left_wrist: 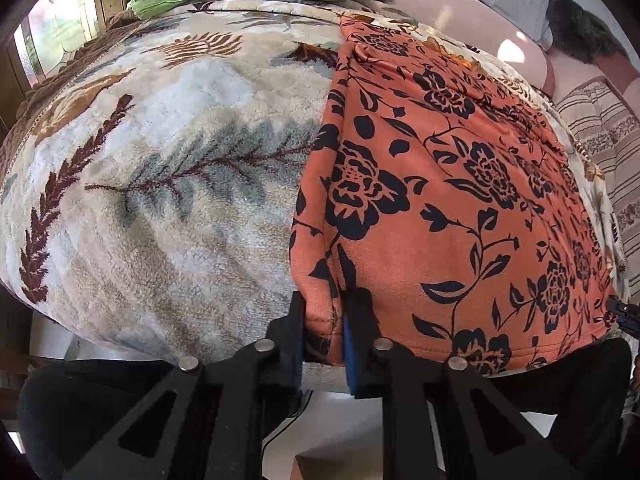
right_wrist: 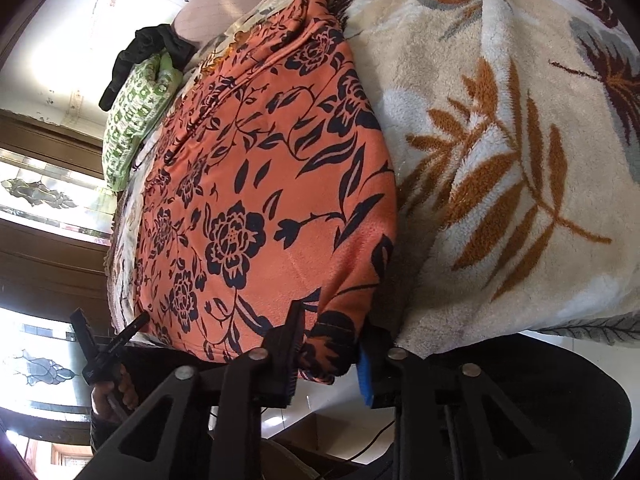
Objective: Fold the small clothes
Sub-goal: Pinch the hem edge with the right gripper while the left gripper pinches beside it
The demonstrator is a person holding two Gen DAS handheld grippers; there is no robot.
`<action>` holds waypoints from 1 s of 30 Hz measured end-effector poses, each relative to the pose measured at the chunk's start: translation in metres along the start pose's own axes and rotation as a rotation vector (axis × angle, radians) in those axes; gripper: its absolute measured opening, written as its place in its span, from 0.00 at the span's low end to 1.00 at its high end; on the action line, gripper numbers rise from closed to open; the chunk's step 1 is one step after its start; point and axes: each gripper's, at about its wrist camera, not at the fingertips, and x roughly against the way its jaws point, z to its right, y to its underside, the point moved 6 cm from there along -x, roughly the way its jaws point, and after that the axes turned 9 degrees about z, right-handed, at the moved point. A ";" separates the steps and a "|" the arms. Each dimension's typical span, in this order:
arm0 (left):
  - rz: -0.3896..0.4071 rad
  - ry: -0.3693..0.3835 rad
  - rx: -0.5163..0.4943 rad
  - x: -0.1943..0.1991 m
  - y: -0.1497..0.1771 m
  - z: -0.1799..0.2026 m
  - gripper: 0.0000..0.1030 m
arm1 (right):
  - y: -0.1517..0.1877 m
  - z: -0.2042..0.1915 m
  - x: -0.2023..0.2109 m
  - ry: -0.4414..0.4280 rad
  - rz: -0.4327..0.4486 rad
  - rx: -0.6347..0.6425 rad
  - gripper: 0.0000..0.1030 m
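You're pinching the orange floral garment [left_wrist: 440, 184] lying on the bed's leafy blanket [left_wrist: 168, 168]: left hand-held gripper [left_wrist: 325, 320] gripping its seven o'clock corner, right hand-held gripper [right_wrist: 332, 344] clamping its five o'clock corner.

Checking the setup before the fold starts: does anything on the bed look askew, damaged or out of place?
Nothing stands out. The orange floral garment lies fairly flat on the plush leaf-print blanket, with slight bunching at its far end. The left tool and right tool each pinch a near corner. No tears or spills show.
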 end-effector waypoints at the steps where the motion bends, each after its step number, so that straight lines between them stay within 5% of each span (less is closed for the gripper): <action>1: 0.011 0.004 0.003 0.003 -0.002 0.000 0.14 | -0.002 -0.001 0.003 -0.007 0.008 -0.002 0.20; 6: 0.025 -0.020 -0.024 0.002 -0.004 0.003 0.17 | -0.009 -0.002 0.014 -0.049 0.046 -0.043 0.23; 9: 0.009 -0.031 -0.008 -0.004 -0.002 0.003 0.39 | -0.007 0.005 0.004 -0.031 0.017 -0.075 0.25; 11: 0.012 -0.019 0.004 -0.003 -0.002 0.004 0.62 | -0.006 0.007 0.002 -0.037 0.013 -0.087 0.25; 12: 0.015 -0.022 0.002 -0.004 -0.002 0.005 0.63 | -0.006 0.009 0.002 -0.041 0.013 -0.094 0.25; 15: 0.017 -0.024 -0.021 -0.006 -0.001 0.008 0.54 | -0.004 0.016 0.000 -0.047 0.014 -0.119 0.25; 16: 0.012 -0.036 -0.034 -0.007 -0.001 0.008 0.24 | -0.004 0.017 0.000 -0.052 0.017 -0.122 0.25; 18: 0.003 -0.007 -0.014 -0.007 -0.005 0.006 0.13 | -0.004 0.019 0.002 -0.062 0.023 -0.117 0.24; 25: 0.025 0.007 0.000 0.000 -0.009 0.005 0.11 | -0.018 0.017 0.024 -0.097 0.092 -0.122 0.20; 30: 0.024 -0.007 -0.051 -0.007 -0.005 0.010 0.22 | -0.017 0.027 0.010 -0.081 0.056 -0.173 0.24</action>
